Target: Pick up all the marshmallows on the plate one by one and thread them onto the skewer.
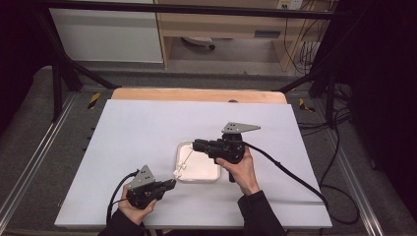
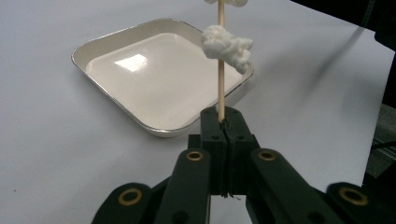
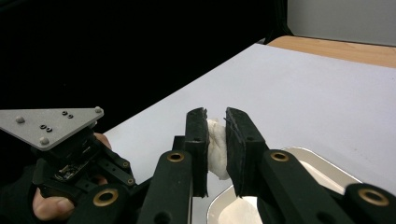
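Observation:
A thin wooden skewer (image 2: 221, 88) rises from my left gripper (image 2: 222, 122), whose jaws are shut on its lower end. One white fluffy lump (image 2: 227, 46) is threaded partway up the stick, and a second sits at the frame's top edge. In the high view the left gripper (image 1: 171, 184) is at the front left of a white square tray (image 1: 204, 172), and the skewer (image 1: 186, 160) slants up over the tray to my right gripper (image 1: 195, 145). The right gripper (image 3: 215, 116) is shut on a white soft lump (image 3: 216, 154) above the tray (image 3: 243, 212).
A white sheet (image 1: 147, 128) covers the table, with a wooden edge (image 1: 196, 94) at the back. Black cables (image 1: 290, 172) trail from the right gripper across the sheet's right side. A dark frame and a shelf unit stand beyond the table.

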### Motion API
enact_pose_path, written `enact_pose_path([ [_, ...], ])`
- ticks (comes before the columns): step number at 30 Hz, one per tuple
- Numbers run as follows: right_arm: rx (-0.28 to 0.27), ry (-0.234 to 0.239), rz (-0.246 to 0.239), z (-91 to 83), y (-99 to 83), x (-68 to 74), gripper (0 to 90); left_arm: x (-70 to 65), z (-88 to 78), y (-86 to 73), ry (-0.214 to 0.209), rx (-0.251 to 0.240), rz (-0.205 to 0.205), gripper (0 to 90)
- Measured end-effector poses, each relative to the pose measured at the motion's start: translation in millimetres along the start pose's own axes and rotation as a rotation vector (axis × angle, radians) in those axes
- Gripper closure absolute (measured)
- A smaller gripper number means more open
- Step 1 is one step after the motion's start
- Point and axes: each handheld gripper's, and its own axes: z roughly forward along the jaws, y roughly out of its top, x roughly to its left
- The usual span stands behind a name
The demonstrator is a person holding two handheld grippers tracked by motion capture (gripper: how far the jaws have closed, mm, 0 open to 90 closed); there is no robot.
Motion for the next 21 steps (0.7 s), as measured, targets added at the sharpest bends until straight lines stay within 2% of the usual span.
enact_pose_path([
  [12, -0.012, 0.025, 0.021, 0.8, 0.0, 0.1, 79.8, -0.6, 0.4, 0.0, -0.003, 0.002, 0.008, 88.4],
  [21, 0.013, 0.055, 0.037, 5.7, -5.1, 0.9, 80.3, -1.8, 1.6, -0.7, 0.015, 0.027, 0.026, 88.6],
])
